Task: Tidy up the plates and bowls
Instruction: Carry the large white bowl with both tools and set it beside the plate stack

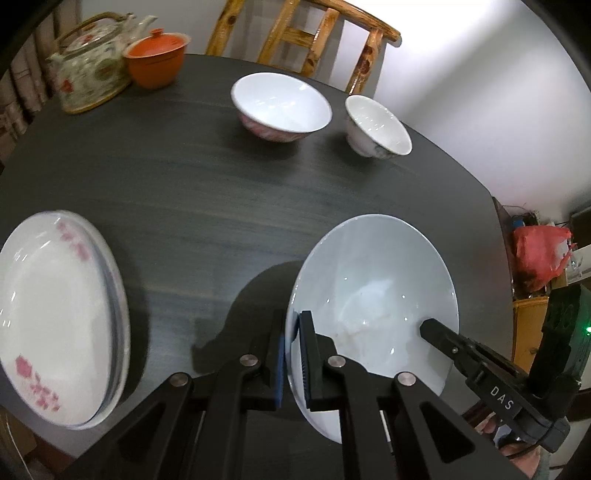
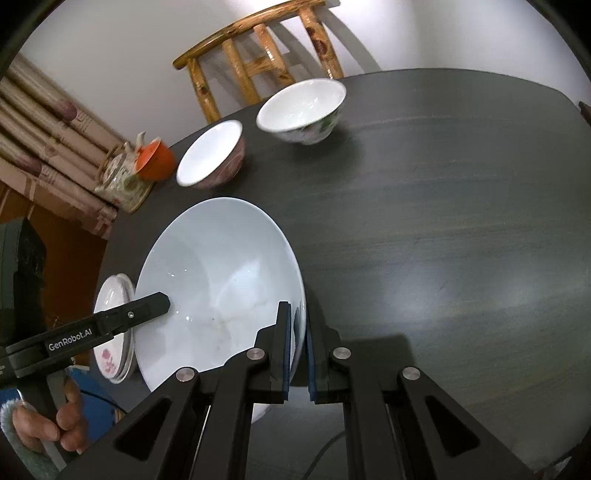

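Note:
A large pale blue bowl (image 1: 376, 280) hangs above the dark table, held by both grippers. My left gripper (image 1: 293, 328) is shut on its left rim, and my right gripper (image 2: 297, 321) is shut on its right rim. The same pale blue bowl (image 2: 218, 273) fills the left of the right wrist view, with the left gripper's finger over its far rim. A stack of white plates with pink flowers (image 1: 55, 314) lies at the table's left edge. Two smaller bowls stand at the back: one with a pink outside (image 1: 280, 105) and one with a grey-green pattern (image 1: 376, 125).
A flowered teapot (image 1: 88, 62) and an orange lidded cup (image 1: 157, 55) stand at the back left of the dark round table (image 1: 184, 177). A wooden chair (image 1: 306, 33) stands behind the table. A red bag (image 1: 539, 254) and clutter lie beyond the table's right edge.

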Motion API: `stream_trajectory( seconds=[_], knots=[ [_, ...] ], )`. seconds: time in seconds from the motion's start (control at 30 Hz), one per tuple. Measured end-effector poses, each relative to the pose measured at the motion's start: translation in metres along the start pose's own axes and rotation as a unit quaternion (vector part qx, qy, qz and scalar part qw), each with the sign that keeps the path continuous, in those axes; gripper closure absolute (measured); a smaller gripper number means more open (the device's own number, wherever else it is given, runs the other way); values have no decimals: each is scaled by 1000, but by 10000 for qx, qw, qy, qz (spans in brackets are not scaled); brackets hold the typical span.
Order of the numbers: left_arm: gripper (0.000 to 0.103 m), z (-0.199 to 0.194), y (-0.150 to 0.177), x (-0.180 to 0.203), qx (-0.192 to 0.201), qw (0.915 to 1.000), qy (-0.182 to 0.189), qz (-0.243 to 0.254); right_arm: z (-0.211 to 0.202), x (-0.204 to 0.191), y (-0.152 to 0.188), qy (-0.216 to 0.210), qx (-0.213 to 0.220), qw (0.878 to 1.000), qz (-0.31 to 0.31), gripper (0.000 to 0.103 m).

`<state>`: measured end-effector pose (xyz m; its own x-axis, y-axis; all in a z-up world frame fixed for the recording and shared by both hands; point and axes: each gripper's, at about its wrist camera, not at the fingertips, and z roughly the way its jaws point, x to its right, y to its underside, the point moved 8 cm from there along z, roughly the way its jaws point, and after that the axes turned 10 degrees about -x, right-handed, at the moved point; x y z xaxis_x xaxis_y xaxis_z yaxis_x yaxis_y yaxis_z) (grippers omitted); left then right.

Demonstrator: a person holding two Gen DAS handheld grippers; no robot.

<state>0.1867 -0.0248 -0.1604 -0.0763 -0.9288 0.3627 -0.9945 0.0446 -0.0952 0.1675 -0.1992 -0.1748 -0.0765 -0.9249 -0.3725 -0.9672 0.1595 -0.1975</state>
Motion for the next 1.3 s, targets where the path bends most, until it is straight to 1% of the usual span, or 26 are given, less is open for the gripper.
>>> stream_trajectory(
  seconds=[0.17,0.3,0.43,0.8,1.03,1.3],
  knots=[
    [96,-8,26,-20,47,9999,-102,48,8,-22,31,-4,-83,10000,-49,95],
    [96,-8,43,-33,21,10000,-88,15,13,-32,52,65,-159,9998,-109,94],
    [96,-5,47,-39,-1,10000,-44,-34,17,-37,64,149,-231,9995,-165,94],
    [95,13,50,-44,-71,9999,-111,-33,34,-41,68,394,-400,9980,-292,94],
    [95,12,49,-43,8,9998,-218,31,43,-41,67,429,-471,9974,-326,93],
    [94,12,52,-43,38,9995,-318,48,44,-41,69,499,-483,9966,-445,91]
  ],
)
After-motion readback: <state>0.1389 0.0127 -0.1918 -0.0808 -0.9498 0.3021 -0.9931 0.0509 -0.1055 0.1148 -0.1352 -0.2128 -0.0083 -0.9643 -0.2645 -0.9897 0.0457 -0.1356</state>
